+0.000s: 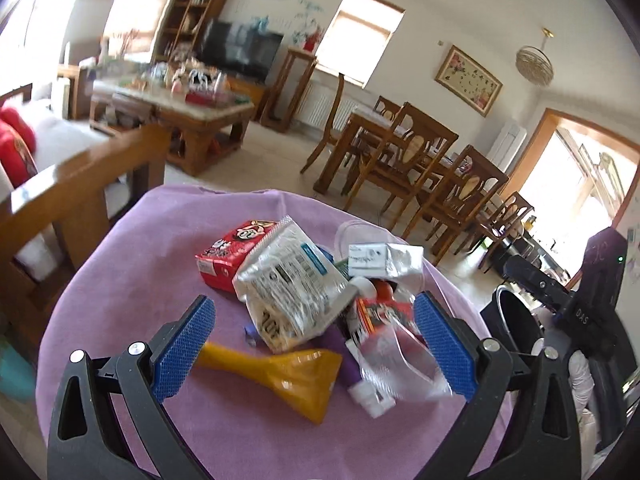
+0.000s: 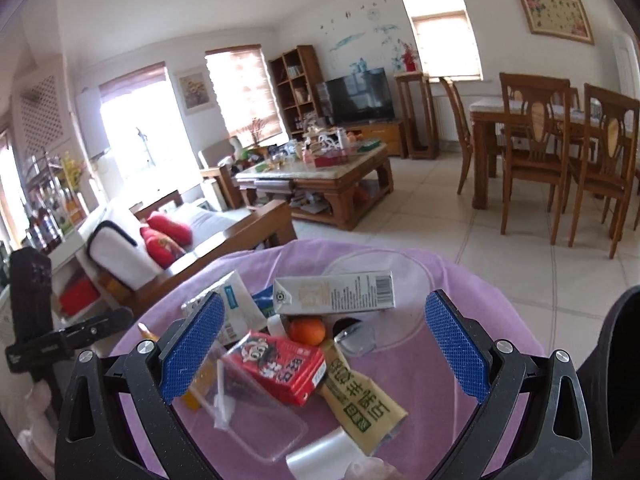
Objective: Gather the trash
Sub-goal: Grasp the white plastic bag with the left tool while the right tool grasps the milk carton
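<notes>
A pile of trash lies on a round table under a purple cloth. In the left wrist view I see a red carton, a crumpled silver bag, an orange pouch, a white carton and a clear wrapper. My left gripper hangs open just above the near side of the pile, holding nothing. In the right wrist view a white carton, a red carton, a beige pouch, an orange ball and a clear tray lie between the fingers of my open right gripper.
A black bin stands beside the table on the right. A wooden sofa arm is close on the left. Beyond are a coffee table and dining chairs across a tiled floor. A clear plastic lid rests at the table's far edge.
</notes>
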`<state>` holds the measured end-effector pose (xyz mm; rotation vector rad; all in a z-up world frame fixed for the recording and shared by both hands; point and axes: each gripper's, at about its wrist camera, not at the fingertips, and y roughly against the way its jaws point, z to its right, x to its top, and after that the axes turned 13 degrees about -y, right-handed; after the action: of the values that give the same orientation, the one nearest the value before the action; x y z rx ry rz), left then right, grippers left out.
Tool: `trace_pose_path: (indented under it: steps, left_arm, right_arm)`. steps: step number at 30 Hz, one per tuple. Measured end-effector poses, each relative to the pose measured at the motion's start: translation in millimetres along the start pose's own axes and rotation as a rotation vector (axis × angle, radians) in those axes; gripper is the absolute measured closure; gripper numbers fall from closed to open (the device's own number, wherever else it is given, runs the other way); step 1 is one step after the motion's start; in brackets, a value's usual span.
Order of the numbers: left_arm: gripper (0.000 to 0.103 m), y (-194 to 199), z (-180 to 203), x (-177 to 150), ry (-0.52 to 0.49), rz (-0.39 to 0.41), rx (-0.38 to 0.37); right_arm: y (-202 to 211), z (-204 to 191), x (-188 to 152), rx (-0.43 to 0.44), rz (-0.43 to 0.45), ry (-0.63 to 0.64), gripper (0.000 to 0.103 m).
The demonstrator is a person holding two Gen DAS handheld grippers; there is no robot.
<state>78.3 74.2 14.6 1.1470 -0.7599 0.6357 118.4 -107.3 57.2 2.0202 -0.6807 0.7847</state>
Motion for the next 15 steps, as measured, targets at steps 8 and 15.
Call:
trace_pose_path:
  steps: [8,15]
  left_arm:
    - [0.005,-65.3,-25.7,7.9,0.086,-0.183,-0.036]
    - [0.006,-76.4,-27.8,-5.4,0.11,-0.219,-0.048]
  right_arm:
    - [-70.5,-1.4,18.9,0.008,-0.164,0.023,0.004]
    - [-104.2,-70.9,-18.8,-0.155,-0.14,0.709,0.004]
